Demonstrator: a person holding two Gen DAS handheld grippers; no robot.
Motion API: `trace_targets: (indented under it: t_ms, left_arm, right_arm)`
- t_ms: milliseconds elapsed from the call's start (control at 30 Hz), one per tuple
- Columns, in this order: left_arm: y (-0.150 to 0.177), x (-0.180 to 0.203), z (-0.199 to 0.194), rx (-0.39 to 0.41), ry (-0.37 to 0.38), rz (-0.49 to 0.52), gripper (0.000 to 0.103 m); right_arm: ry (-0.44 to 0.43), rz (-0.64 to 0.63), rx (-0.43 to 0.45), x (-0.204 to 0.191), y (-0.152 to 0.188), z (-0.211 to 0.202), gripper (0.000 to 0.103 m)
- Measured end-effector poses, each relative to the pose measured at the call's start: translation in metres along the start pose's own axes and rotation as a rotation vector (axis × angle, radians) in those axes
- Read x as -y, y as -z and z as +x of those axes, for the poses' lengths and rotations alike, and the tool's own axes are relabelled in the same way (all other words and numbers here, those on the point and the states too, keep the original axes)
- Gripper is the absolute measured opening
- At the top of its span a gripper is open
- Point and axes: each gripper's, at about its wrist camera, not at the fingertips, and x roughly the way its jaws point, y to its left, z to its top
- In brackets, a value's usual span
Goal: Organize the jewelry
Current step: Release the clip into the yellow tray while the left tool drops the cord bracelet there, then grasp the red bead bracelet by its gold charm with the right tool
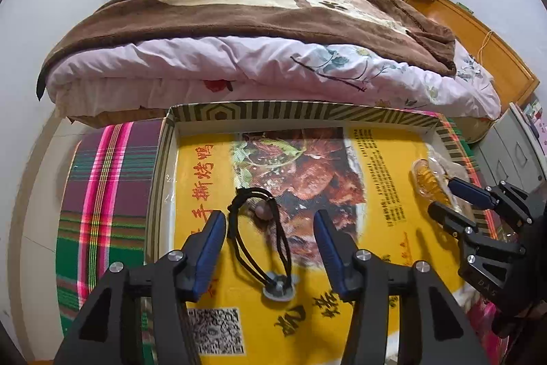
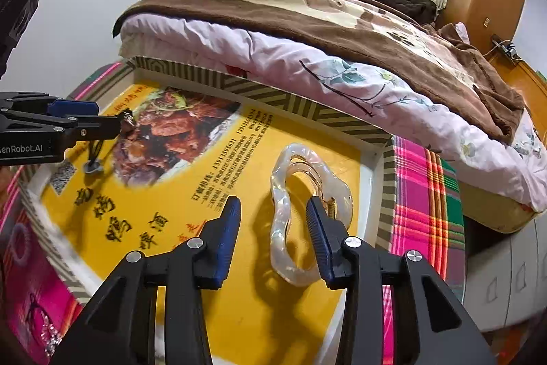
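Observation:
A black cord necklace (image 1: 259,228) with a brown bead and a grey pendant (image 1: 278,288) lies in the yellow-lined box (image 1: 191,159). My left gripper (image 1: 270,224) is open with the cord between its fingers, just above it. A pearly clear hair claw (image 2: 301,204) lies at the box's right side. My right gripper (image 2: 271,221) is open around the claw's left loop. The right gripper also shows in the left wrist view (image 1: 444,197), beside the claw (image 1: 427,177). The left gripper shows in the right wrist view (image 2: 116,122).
The box has a striped rim (image 2: 307,110) and rests on a plaid cloth (image 1: 102,194). A bed with a pink quilt (image 1: 239,64) and brown blanket stands right behind it. White cabinets (image 2: 506,269) stand at the right.

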Motion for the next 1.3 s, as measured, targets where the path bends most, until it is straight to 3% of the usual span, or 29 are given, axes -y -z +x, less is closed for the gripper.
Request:
trace_targets:
  t_ms: [100,267,567,867,1067,1300]
  left_arm:
    - [0.006,0.006,-0.017,0.020,0.002,0.016,0.066]
    - [0.022,0.007,-0.050,0.056,0.024,0.008,0.067]
    - [0.074,-0.002,-0.115,0.142,0.043,-0.030,0.075]
    - [0.148,-0.021,-0.151,0.176,0.025,-0.098,0.078]
    - [0.193,-0.038,-0.165,0.187,0.016,-0.174,0.078]
    - [0.218,-0.044,-0.165,0.166,0.000,-0.179,0.080]
  right_arm:
    - [-0.010,0.017,0.033,0.000,0.002,-0.015,0.041]
    - [-0.031,0.057,0.082,0.001,0.010,-0.046,0.043]
    - [-0.072,0.159,0.156,0.009,0.054,-0.106,0.043]
    - [-0.089,0.249,0.137,0.007,0.118,-0.133,0.043]
    - [-0.099,0.273,0.070,-0.009,0.164,-0.133,0.043]
    - [-0.206,0.135,0.079,-0.041,0.184,-0.138,0.043]
